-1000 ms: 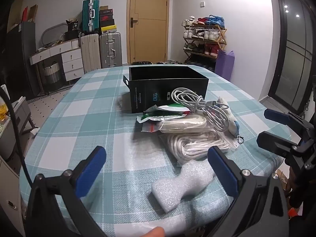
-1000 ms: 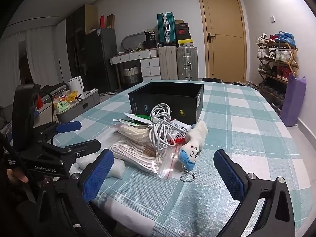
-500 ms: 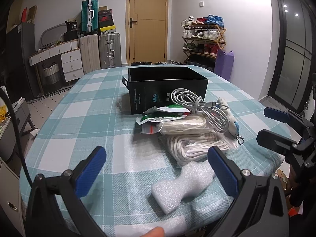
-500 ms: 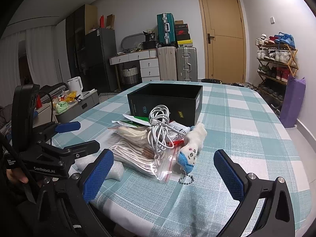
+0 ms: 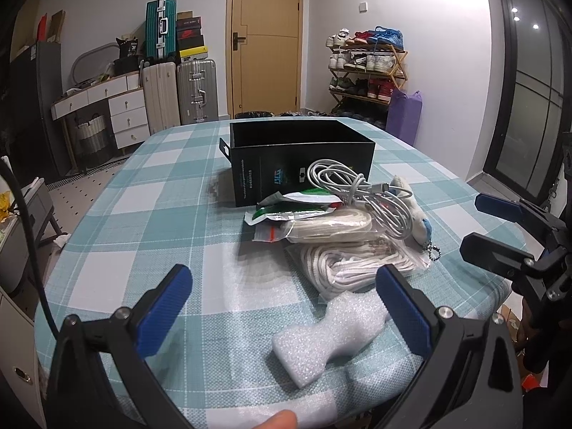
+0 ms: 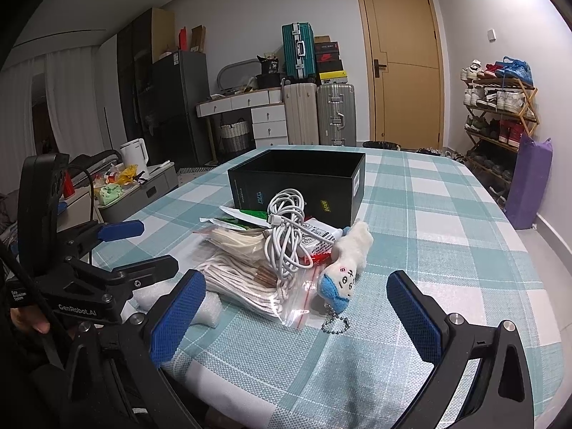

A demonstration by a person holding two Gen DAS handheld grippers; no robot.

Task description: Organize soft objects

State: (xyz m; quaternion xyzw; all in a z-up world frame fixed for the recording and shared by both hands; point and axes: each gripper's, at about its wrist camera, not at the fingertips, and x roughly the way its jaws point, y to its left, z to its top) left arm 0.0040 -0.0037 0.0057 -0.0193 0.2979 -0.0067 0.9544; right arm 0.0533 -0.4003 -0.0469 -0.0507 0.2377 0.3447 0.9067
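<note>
**Soft things piled before the black box**

Both hand-held grippers, left and right, hover spread wide and empty at the worktop's near edge. The foam piece lies flat, long axis running from near-left to far-right. The plush toy lies head toward the camera beside the coiled cable, in front of the black box.

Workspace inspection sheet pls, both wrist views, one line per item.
Surface: table with teal checked cloth.
Job's things: foam piece nearest the left gripper; bagged rope, plush keychain and packets piled in front of the open black box.
Clutter: nothing seen apart from the pile.
Grippers: left gripper open, holding nothing; right gripper open, holding nothing.
Cables: white cable coiled on top of the pile.
Surroundings: suitcases, door, shoe rack.
</note>
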